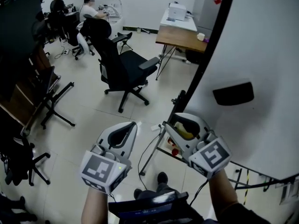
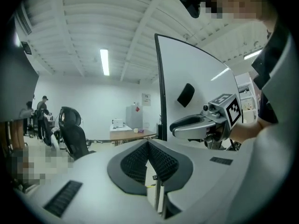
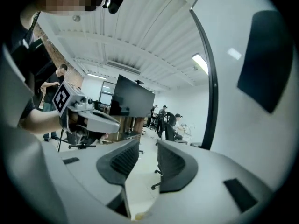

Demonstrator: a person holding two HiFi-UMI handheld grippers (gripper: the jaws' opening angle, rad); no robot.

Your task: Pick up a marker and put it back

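The left gripper is keeping its fingers pressed together: the ribbed pads are meeting along one line and nothing is sitting between them. The right gripper is holding its fingers spread, and only bare floor is showing through the gap, so neither gripper is carrying anything.

Both grippers are being held out side by side in front of the person, near each other but apart. The right one is lying just off the left fingertips' right side.

A whiteboard is standing just to the right of the right fingers, its dark edge running up past their tips. A black eraser is sticking to the board, beyond the right fingertips and to their right.

No marker is showing clearly. In the head view a small yellow thing is appearing in the gap between the right fingers, below them, by the board's lower edge. A small red thing is lying just beside it, under the left-hand one of the right fingers. Both are too small to tell whether they are markers, and the right fingers are not touching either.

Well beyond the left fingertips an office chair is standing on the floor. A table is standing far beyond the right fingertips, beside the board's edge.
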